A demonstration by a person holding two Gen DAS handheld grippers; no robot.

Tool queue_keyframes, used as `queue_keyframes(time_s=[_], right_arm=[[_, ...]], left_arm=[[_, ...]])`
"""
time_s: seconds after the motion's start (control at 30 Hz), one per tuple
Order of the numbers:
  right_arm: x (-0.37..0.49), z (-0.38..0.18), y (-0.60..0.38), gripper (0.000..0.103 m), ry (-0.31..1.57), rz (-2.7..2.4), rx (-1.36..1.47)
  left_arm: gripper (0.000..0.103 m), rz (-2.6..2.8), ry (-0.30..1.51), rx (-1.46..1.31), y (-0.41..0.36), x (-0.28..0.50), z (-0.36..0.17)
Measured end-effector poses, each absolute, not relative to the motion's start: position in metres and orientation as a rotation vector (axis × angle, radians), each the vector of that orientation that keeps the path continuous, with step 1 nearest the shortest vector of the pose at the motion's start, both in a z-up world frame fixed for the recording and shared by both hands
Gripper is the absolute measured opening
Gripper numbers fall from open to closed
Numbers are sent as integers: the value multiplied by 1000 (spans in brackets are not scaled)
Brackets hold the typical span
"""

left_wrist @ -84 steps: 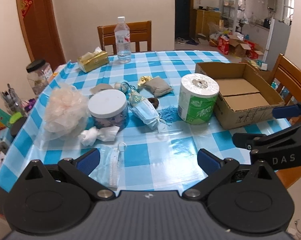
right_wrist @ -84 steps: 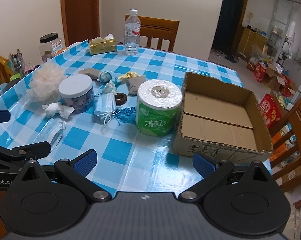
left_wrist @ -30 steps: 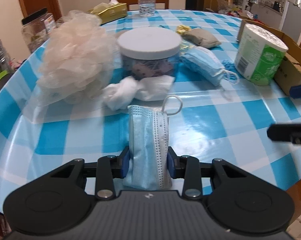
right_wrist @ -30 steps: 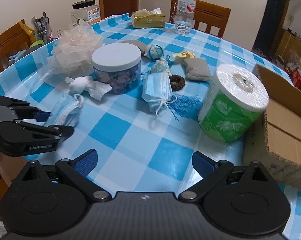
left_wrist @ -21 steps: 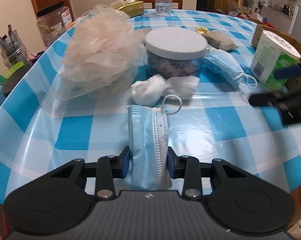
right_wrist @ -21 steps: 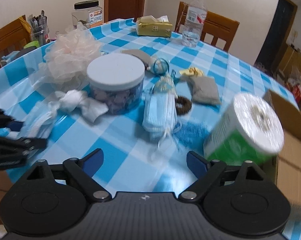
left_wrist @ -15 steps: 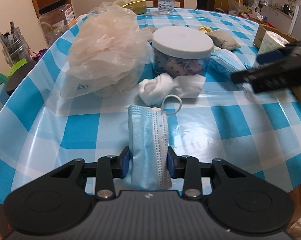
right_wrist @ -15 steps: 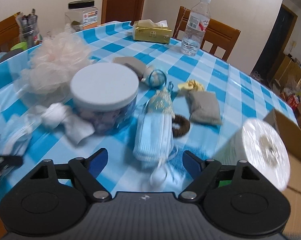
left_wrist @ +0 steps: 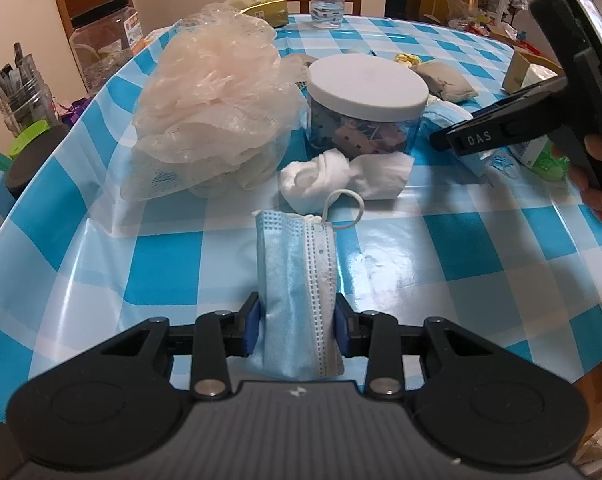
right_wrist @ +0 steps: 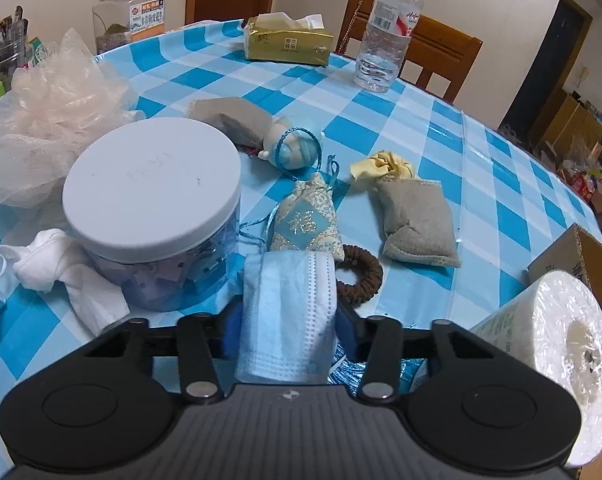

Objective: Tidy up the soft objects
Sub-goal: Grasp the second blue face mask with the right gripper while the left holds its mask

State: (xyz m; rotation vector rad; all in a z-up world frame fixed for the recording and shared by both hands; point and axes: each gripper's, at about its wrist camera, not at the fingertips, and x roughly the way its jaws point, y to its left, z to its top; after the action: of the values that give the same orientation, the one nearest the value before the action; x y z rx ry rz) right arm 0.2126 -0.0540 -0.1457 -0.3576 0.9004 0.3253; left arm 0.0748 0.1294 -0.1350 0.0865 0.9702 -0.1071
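The desk [right_wrist: 481, 152] with its blue check cloth carries everything, and the carton [right_wrist: 589, 248], the likely goal, shows only as a corner at the right edge of the right wrist view. The paper roll [right_wrist: 561, 332] stands at lower right, just before that corner, so a lift over it looks wiser than a sweep past it. The loofah [left_wrist: 213, 92] fills the upper left of the left wrist view, touching the jar [left_wrist: 365, 104] at upper centre.

Each pair of tongs pinches a folded mask. The left tongs [left_wrist: 297, 322] grip the left mask [left_wrist: 297, 276] at bottom centre, its far end reaching toward the tissue wad [left_wrist: 341, 174]. The right tongs [right_wrist: 287, 326] grip the right mask [right_wrist: 291, 300] at bottom centre, whose far end lies against the sachet [right_wrist: 307, 220] and beside the hair tie [right_wrist: 359, 274].

A straight lift before any sideways travel would likely free the ear loop [left_wrist: 343, 210] and keep the sachet from dragging along.
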Motion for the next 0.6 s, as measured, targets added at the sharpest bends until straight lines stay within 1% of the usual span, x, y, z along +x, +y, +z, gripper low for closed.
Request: queue_keyframes(time_s=[0.1,0.33,0.6], right_arm=[[211,-145,-52,42,908,333,-370],[196,-133,-55,40,929,354,-359],[159,-104,-70,40,978,487,-354]], left_arm=[[35,-120,974,88,131,75,-134],[35,-155,991,101,132,76,-128],[34,-162,1014,129,125,68,-108]])
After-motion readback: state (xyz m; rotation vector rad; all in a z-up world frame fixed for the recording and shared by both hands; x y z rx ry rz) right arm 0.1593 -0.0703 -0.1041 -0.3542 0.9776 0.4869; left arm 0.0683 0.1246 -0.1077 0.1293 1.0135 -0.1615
